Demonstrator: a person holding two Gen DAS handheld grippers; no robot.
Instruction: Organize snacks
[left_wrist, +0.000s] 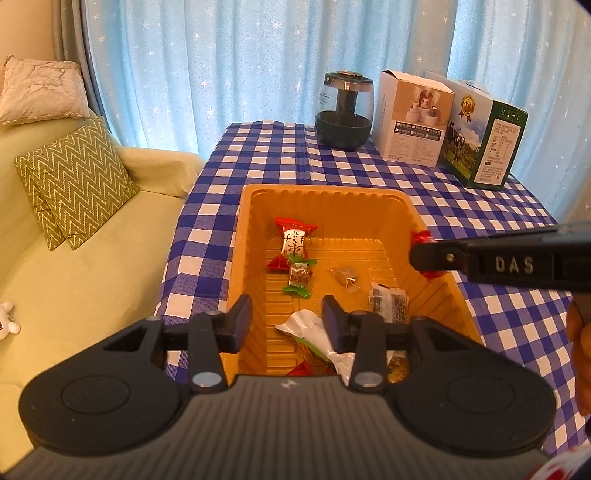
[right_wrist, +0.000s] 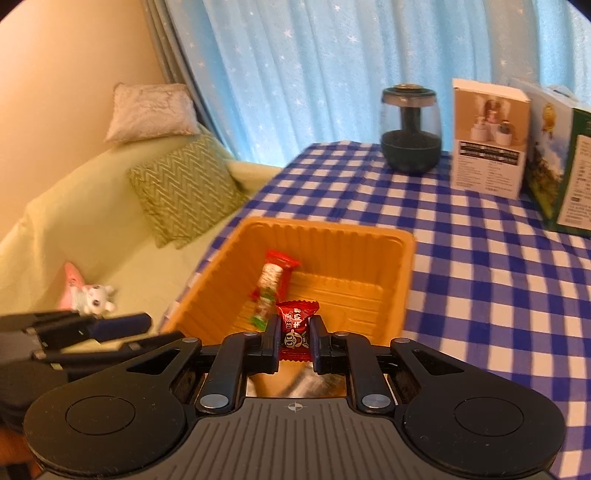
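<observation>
My right tool (right_wrist: 294, 334) is clamped on a small red foil-wrapped candy (right_wrist: 296, 326) printed with a cartoon face, holding it just above the near end of the orange ribbed plastic tray (right_wrist: 402, 280). In the left view that same candy shows as a red scrap (left_wrist: 421, 236) at the tray's right wall, pinched at my right tool's tip.

My left tool (left_wrist: 287, 317) hangs over the tray's near end with its fingers parted and nothing between them; a white-and-green snack packet (left_wrist: 306, 326) lies on the tray floor below it.

Inside the tray also lie a long red-and-white wrapped candy (left_wrist: 293, 242), a small green-ended candy (left_wrist: 299, 278), a clear-wrapped sweet (left_wrist: 345, 278) and a dark printed sachet (left_wrist: 388, 301).

The tray sits on a desk covered by a blue-and-white checked cloth (left_wrist: 258, 162). At the far edge stand a dark round glass-domed humidifier (left_wrist: 343, 110), a white carton (left_wrist: 412, 116) and a green carton (left_wrist: 480, 144). Left of the desk is a pale green sofa (left_wrist: 92, 258) with a zigzag cushion (left_wrist: 74, 181).
</observation>
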